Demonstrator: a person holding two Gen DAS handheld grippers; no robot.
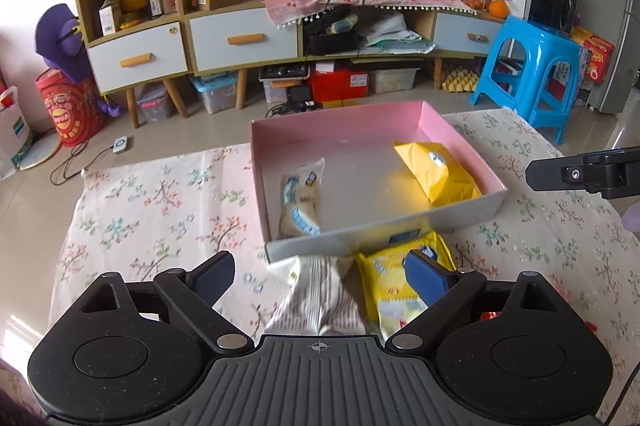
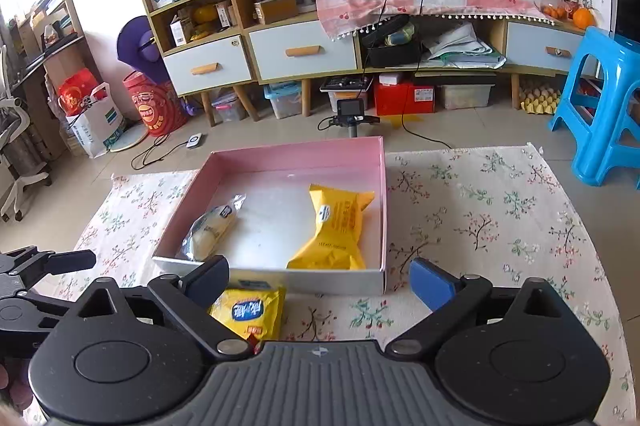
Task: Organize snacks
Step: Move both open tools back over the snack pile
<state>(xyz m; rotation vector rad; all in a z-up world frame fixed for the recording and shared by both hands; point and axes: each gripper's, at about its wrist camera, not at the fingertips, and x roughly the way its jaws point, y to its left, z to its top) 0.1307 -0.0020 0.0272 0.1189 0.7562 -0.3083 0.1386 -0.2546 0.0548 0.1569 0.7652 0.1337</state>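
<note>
1. Left gripper hangs low over a white striped packet, jaws spread wide, nothing held; packet lies on the floral cloth, its top touching the pink box's front wall
2. Yellow packet just beside it, partly under the blue finger pad
3. Box already holds a clear-wrapped pastry and a yellow bag
4. Right gripper also wide open, empty, near the box front
5. Striped packet looks light, soft, crinkly, probably slippery film; likely best pinched across the puffed middle, gently, contents may crush
</note>
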